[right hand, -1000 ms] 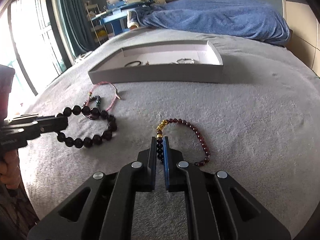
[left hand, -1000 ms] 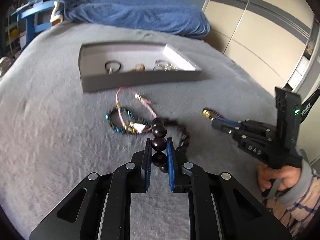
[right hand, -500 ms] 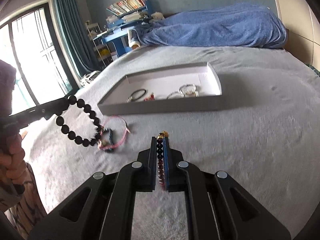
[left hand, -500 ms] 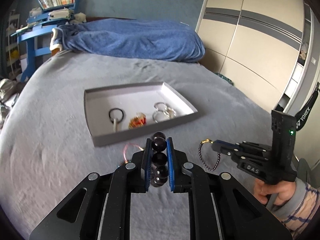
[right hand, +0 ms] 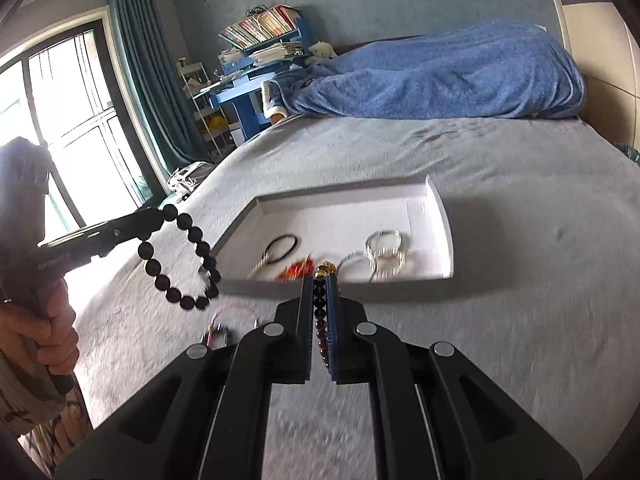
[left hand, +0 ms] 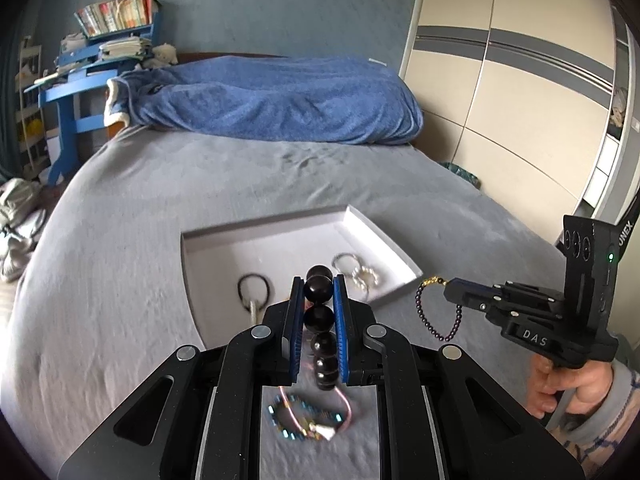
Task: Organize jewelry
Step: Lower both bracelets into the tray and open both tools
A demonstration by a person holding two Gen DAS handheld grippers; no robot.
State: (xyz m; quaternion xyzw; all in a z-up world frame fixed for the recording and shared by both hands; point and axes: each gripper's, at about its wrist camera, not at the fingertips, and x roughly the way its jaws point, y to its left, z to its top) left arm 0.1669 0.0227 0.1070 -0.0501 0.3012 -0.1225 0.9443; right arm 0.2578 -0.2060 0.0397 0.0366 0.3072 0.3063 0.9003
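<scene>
My left gripper (left hand: 318, 286) is shut on a bracelet of large black beads (left hand: 320, 318), which hangs in a loop in the right wrist view (right hand: 180, 260), held in the air near the tray's front. My right gripper (right hand: 320, 284) is shut on a dark red bead bracelet with a gold charm (right hand: 322, 320); it dangles by the tray's right corner in the left wrist view (left hand: 436, 308). The shallow white tray (left hand: 384, 236) on the grey bed holds a black hair tie (left hand: 254, 290), silver rings (left hand: 356, 270) and a red piece (right hand: 296, 270).
A pink cord bracelet and a blue-green bead bracelet (left hand: 308, 420) lie on the grey bedcover below my left gripper. A blue blanket (left hand: 272, 100) lies at the bed's far end. A wardrobe (left hand: 520, 100) stands right, a blue desk (left hand: 80, 80) left.
Both grippers have lifted their bracelets off the bed and moved up and forward to the tray. The two remaining bracelets now lie below and behind the left gripper.
</scene>
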